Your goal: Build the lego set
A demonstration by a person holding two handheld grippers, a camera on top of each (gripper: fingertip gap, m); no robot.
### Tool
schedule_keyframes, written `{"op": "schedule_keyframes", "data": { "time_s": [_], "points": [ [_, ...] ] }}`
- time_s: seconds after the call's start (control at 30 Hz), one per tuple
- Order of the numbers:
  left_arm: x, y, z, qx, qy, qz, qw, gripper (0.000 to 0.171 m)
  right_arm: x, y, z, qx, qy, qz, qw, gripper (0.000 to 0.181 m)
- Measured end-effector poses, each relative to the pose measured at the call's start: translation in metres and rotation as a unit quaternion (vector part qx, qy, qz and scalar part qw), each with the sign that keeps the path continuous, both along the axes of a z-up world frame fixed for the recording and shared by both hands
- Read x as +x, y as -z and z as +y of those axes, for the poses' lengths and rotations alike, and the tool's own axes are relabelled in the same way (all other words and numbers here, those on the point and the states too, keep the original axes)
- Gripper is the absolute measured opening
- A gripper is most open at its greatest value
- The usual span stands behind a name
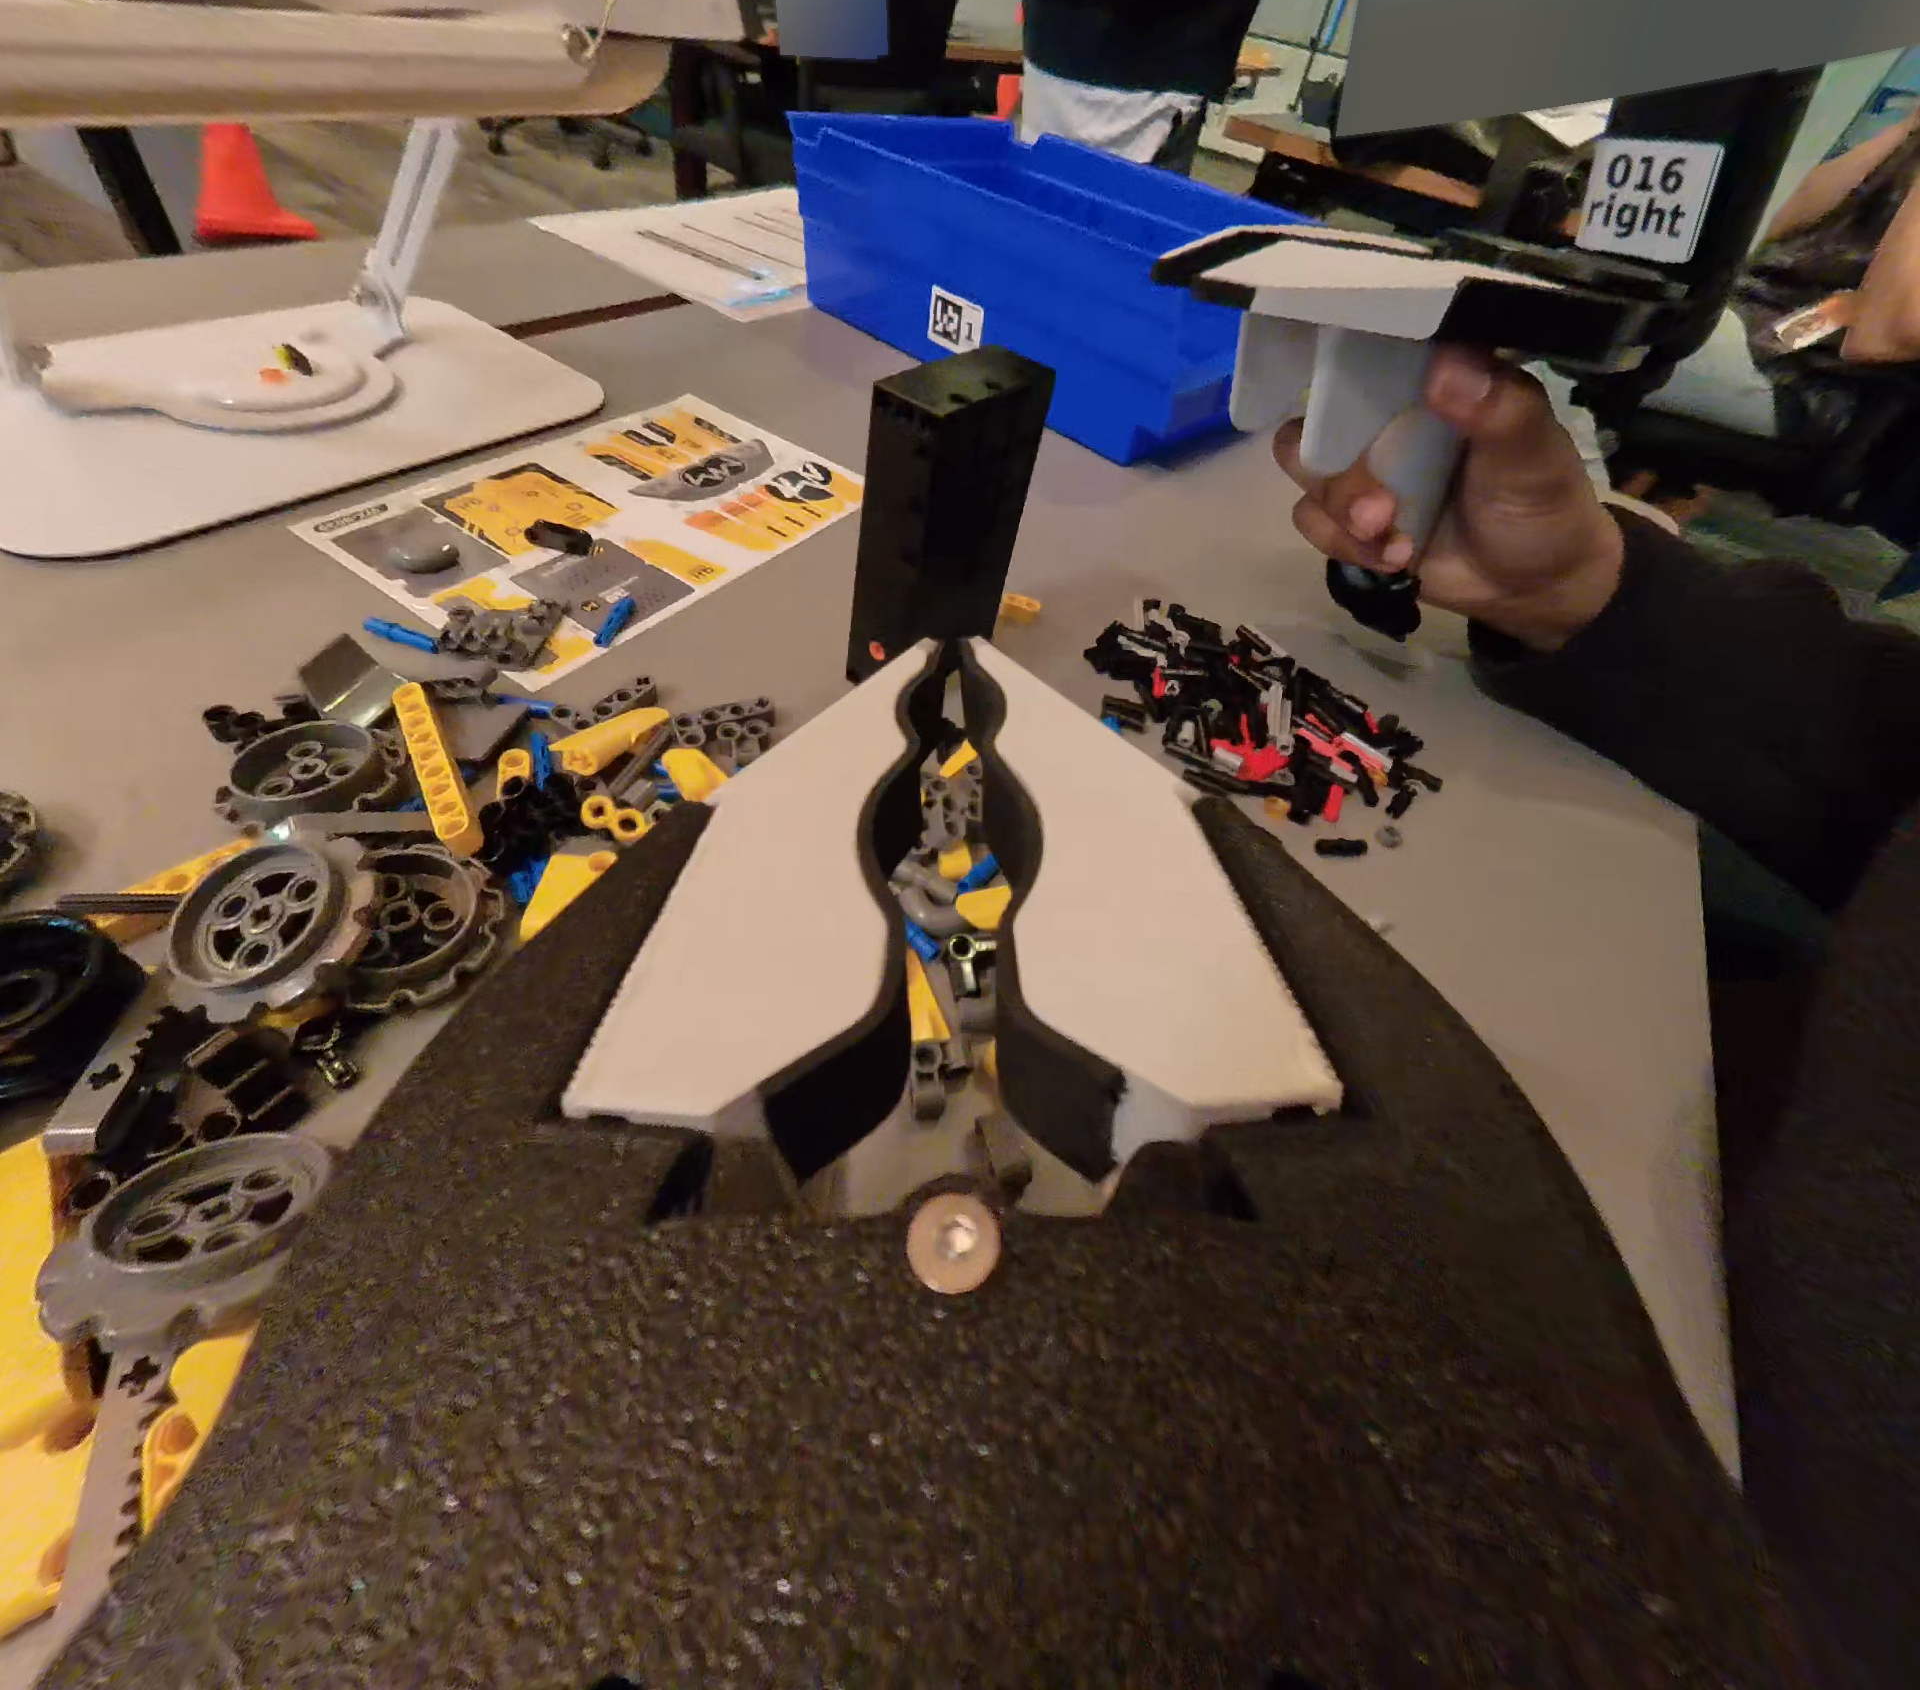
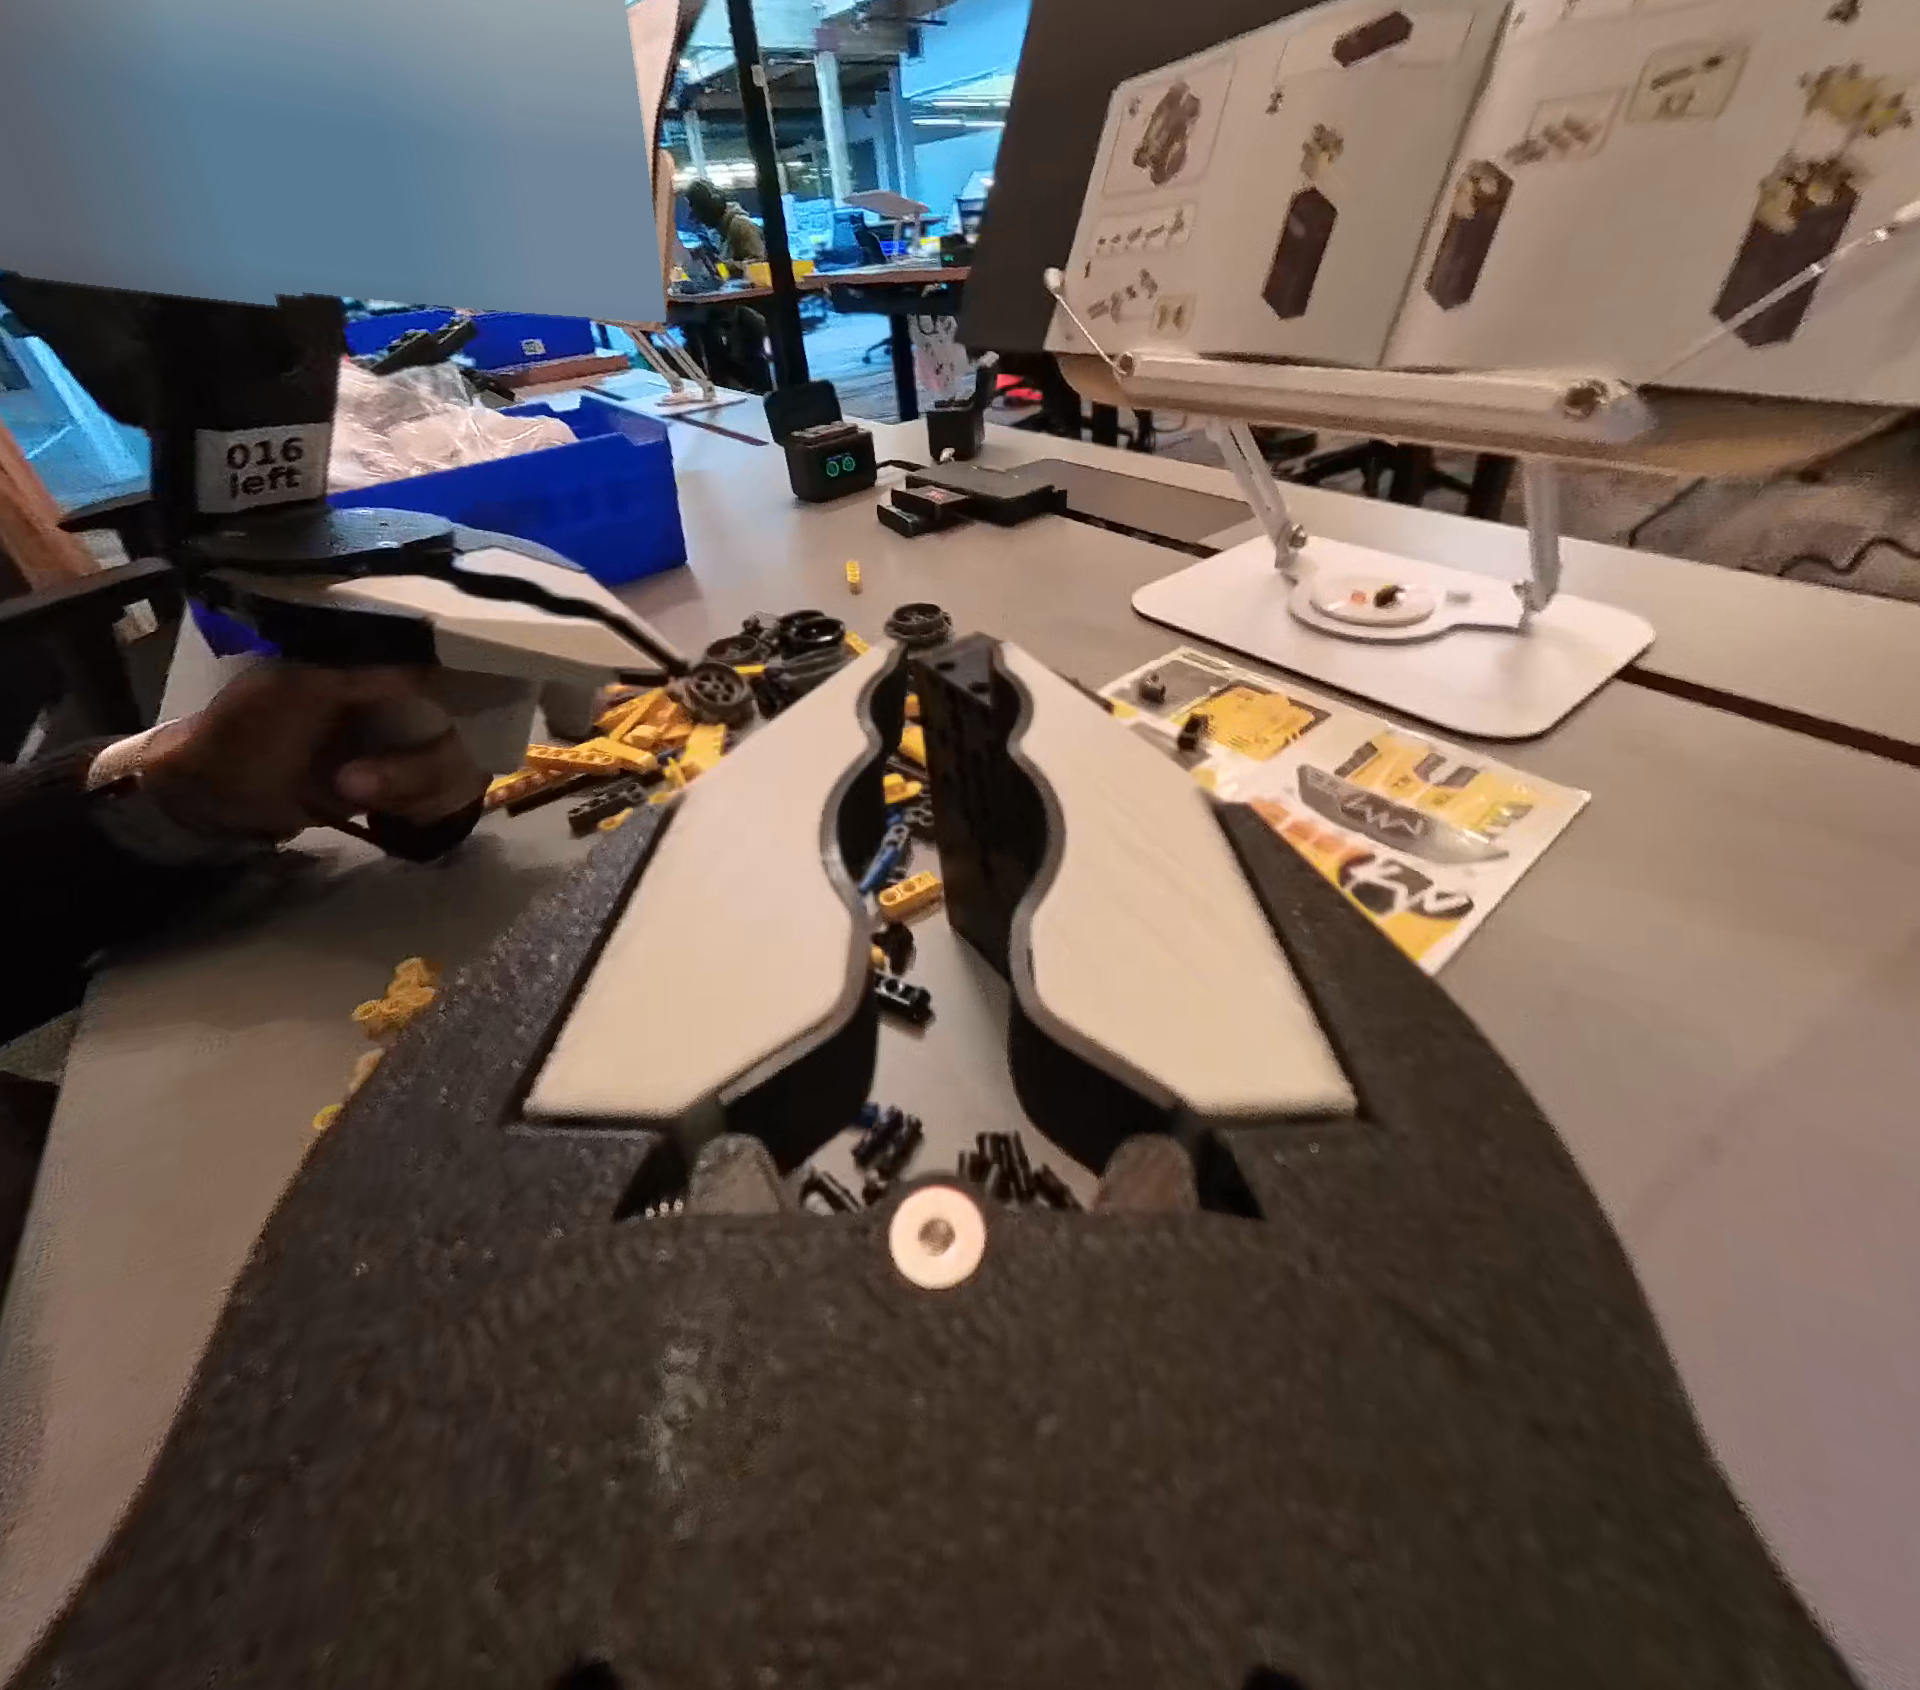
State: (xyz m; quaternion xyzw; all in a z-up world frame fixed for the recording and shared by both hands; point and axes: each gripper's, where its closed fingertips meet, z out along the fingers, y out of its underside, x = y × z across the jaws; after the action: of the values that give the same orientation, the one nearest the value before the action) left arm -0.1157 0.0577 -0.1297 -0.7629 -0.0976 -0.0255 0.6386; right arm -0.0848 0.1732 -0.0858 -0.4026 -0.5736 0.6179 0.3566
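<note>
A tall black brick block point(image 1: 945, 497) stands upright on the grey table point(image 1: 1507, 965). My left gripper point(image 1: 951, 653) is shut, apparently empty, with its tips low just in front of the block's base and over a pile of yellow, grey and black parts point(image 1: 436, 809). In the right wrist view the left gripper point(image 2: 670, 664) points at a grey wheel point(image 2: 717, 686), left of the block point(image 2: 971, 809). My right gripper point(image 2: 948, 653) is open and hovers above the table, with the block showing through the gap between its fingers. In the left wrist view the right gripper point(image 1: 1174, 269) is held high, to the right of the block.
A blue bin point(image 1: 1039, 258) stands behind the block. An open instruction booklet point(image 2: 1455, 186) rests on a white stand point(image 1: 312, 414) at the left. A sticker sheet point(image 1: 582, 518) lies flat nearby. A heap of black and red pins point(image 1: 1268, 726) lies at the right. Across from one pair of fingers to the other is roughly 12 cm.
</note>
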Motion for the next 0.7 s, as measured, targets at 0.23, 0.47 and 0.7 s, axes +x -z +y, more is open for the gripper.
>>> {"op": "schedule_keyframes", "data": {
  "time_s": [0.23, 0.47, 0.7],
  "points": [
    [-0.010, -0.012, -0.013, 0.053, -0.005, -0.027, 0.998, 0.000, -0.015, 0.018, 0.046, 0.015, 0.118, -0.048, 0.992, 0.010],
    [-0.007, -0.008, -0.010, 0.046, 0.006, -0.034, 0.998, 0.000, -0.017, 0.024, 0.059, 0.004, 0.141, -0.061, 0.988, 0.006],
    [-0.006, -0.007, -0.009, 0.043, 0.008, -0.028, 0.999, 0.000, -0.021, 0.037, 0.059, 0.039, 0.150, -0.077, 0.985, 0.005]
  ]
}}
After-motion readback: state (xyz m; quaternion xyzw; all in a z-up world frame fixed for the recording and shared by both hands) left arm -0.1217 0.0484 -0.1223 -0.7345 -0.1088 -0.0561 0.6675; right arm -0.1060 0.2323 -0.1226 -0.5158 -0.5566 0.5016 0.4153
